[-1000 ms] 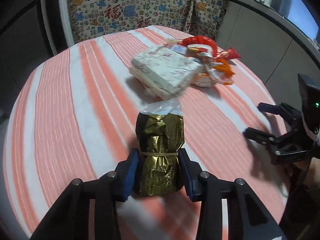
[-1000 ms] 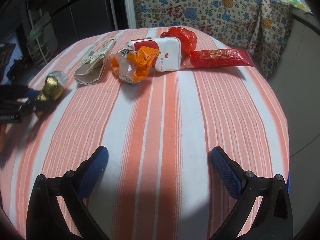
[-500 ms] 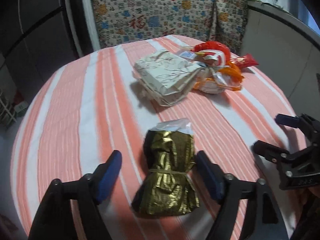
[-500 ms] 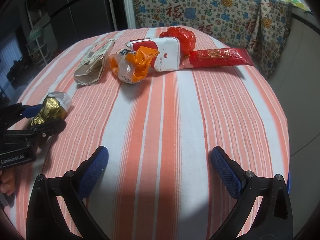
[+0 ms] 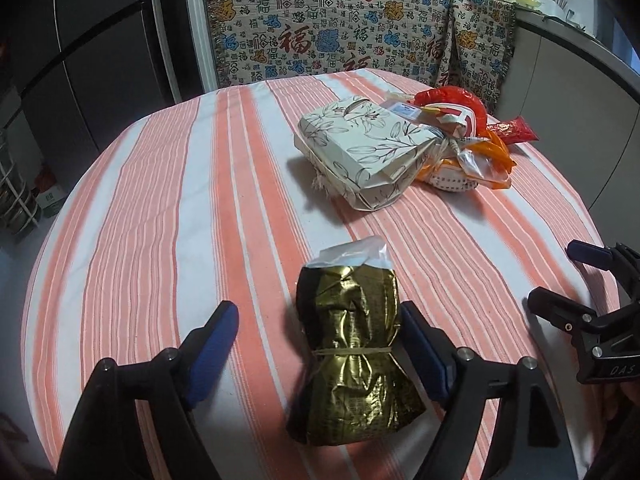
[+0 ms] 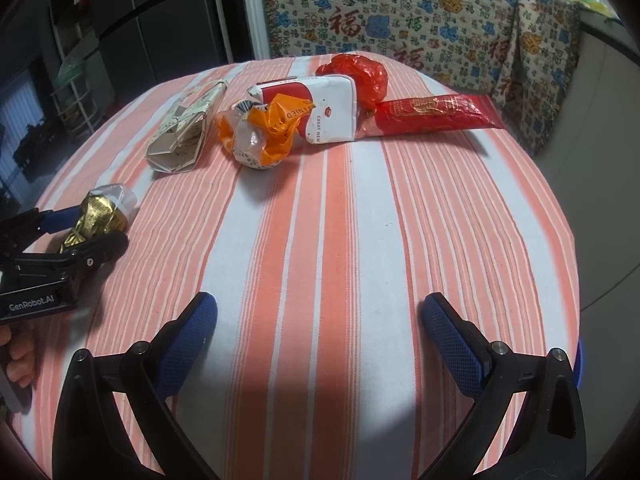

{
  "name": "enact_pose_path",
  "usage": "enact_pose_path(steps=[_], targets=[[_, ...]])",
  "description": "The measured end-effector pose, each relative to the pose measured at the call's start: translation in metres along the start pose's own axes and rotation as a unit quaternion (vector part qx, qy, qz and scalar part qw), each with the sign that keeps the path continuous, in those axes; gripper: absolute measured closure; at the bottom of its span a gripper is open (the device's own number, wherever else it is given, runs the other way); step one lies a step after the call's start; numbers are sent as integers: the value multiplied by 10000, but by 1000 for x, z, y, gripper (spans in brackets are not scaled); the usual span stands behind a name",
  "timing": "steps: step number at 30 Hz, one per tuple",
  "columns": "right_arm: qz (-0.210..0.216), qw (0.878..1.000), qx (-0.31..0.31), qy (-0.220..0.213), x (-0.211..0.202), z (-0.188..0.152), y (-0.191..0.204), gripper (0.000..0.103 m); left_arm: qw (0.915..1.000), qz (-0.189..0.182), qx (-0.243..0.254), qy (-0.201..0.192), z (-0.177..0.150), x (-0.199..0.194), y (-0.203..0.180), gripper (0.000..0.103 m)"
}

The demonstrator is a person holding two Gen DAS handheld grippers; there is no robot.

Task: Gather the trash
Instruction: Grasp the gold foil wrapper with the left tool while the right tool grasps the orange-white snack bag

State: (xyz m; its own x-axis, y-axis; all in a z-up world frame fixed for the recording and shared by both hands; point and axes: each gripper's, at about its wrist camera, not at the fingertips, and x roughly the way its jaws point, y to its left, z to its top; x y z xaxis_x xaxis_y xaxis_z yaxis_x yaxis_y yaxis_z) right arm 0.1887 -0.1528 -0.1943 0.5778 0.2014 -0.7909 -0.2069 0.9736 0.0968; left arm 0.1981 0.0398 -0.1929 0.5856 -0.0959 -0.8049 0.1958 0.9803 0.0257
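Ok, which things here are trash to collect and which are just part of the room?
Trash to collect:
- gold foil packet, between the opening left gripper jaws
- floral paper bag
- orange wrapper
- red and white pack
- long red packet

Just there:
- striped tablecloth
- patterned cloth

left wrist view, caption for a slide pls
Left gripper opening around the gold packet on the striped table, right gripper waiting open alongside.

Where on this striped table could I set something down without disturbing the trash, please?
The widest bare patch lies in front of the right gripper, between it and the orange wrapper. Another runs along the table's near-left side, left of the gold packet and the floral bag. The far side is crowded with wrappers.
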Motion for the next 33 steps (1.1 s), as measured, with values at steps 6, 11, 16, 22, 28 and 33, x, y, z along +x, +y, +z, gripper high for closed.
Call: enact_pose_path(steps=[6,11,16,22,28,33], targets=[[-94,9999,-81,64,2,0,3,0,10000,-1,-4,0,0,0,0,19],[-102,9998,-143,124,4,1,4,0,10000,-4,-14,3,0,0,-1,19],[33,9993,-271,244,9,10,4,0,10000,-4,-20,2,-1,0,-1,19],[652,9975,208,159,9,45,-5,7,10000,-2,-22,5,-1,0,-1,19],[577,9981,-17,-196,8,93,8,14,10000,-3,-25,6,-1,0,0,19],[1082,9937,283,50,26,100,-4,69,10000,-3,-28,6,-1,0,0,19]])
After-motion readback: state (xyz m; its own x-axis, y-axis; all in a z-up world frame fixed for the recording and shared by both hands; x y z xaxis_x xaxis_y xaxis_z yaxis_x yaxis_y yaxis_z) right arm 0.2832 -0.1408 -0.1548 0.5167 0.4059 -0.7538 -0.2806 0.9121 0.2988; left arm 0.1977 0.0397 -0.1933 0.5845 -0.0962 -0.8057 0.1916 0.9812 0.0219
